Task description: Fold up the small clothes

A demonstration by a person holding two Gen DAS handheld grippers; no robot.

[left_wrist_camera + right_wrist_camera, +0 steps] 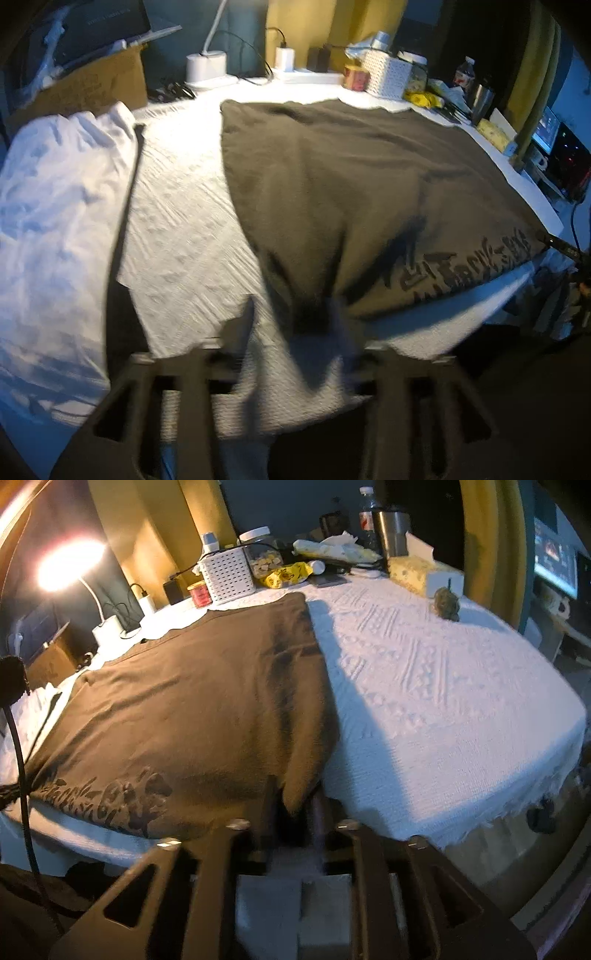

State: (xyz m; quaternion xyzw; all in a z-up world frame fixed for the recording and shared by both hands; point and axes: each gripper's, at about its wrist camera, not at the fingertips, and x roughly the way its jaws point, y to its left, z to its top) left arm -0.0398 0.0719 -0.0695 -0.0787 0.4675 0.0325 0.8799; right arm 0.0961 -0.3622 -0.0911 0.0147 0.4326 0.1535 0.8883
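Two tools blurred, left tool (291, 321) parted, right tool (291, 805) grip unclear, brown shirt (351, 177) corners between.

the shirt (332, 177) is a dark olive-brown with darker blocky lettering along one edge, too blurry to read. the table cover (443, 686) is white with a raised zigzag/diamond weave. crumpled cloth (55, 221) on the left is plain white. white perforated basket (229, 576), yellow packet (286, 574), red-labelled jar (200, 595), yellow-ish curtains I think (147, 535)
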